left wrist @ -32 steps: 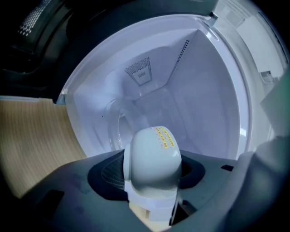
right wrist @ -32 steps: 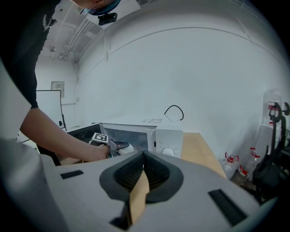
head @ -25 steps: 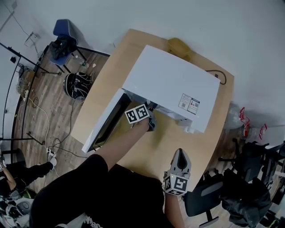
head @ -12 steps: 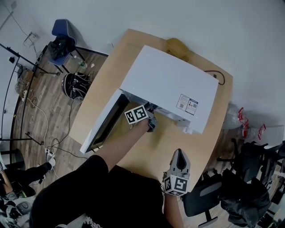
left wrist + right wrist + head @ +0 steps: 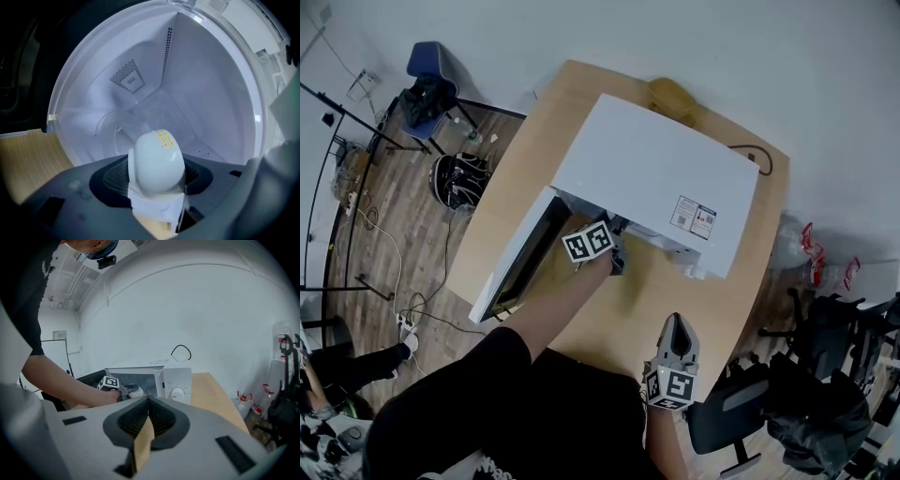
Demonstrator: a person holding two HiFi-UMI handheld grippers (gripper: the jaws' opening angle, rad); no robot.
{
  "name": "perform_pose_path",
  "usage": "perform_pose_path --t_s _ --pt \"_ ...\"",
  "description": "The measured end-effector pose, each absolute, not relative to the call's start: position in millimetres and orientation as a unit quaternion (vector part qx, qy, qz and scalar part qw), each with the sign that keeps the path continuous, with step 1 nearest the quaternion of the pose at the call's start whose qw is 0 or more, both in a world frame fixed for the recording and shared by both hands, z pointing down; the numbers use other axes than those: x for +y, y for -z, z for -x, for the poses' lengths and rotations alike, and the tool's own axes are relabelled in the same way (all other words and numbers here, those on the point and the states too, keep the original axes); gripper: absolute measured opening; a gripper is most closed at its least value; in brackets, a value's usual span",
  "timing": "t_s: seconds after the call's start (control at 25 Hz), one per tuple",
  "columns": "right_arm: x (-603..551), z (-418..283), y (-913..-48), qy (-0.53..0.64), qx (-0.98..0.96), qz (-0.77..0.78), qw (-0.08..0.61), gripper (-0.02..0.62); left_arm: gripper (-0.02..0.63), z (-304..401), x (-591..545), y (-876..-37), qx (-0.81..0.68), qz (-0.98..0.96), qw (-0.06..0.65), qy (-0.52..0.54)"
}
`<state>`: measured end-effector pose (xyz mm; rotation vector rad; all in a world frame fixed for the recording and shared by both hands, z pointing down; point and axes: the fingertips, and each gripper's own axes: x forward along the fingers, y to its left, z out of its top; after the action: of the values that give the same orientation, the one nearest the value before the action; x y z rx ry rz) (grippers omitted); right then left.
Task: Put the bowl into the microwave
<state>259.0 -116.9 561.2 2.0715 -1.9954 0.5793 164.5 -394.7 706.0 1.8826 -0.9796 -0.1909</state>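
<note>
A white microwave (image 5: 656, 178) stands on the wooden table (image 5: 623, 323), its door (image 5: 514, 261) swung open to the left. My left gripper (image 5: 617, 253) sits at the mouth of the cavity (image 5: 140, 89), shut on a white bowl (image 5: 156, 164). The bowl lies tipped on its side, with a yellow sticker on its base. From the right gripper view the bowl (image 5: 135, 391) shows just in front of the opening. My right gripper (image 5: 679, 328) rests low over the table's near edge, well apart from the microwave. Its jaws are shut with nothing between them.
A glass turntable (image 5: 110, 131) lies on the cavity floor. A brown object (image 5: 673, 94) and a black cable (image 5: 757, 157) are behind the microwave. An office chair (image 5: 736, 412) stands at the right, and a bag (image 5: 461, 178) and a blue chair (image 5: 431, 67) on the floor at the left.
The left gripper has rolled slightly at the microwave's opening with the bowl still in it. The right gripper has kept still.
</note>
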Motion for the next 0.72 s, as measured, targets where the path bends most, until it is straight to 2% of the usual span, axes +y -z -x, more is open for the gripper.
perform_pose_path --t_s 0.12,0.72 --pt "-116 -255 -562 -0.197 -0.681 -0.697 0.106 0.060 0.258 -165 -393 -707 -0.397 -0.782 0.476 0.062" --pt "-114 -243 -564 -0.179 -0.692 -0.687 0.133 0.060 0.258 -157 -395 -720 -0.444 -0.823 0.348 -0.065"
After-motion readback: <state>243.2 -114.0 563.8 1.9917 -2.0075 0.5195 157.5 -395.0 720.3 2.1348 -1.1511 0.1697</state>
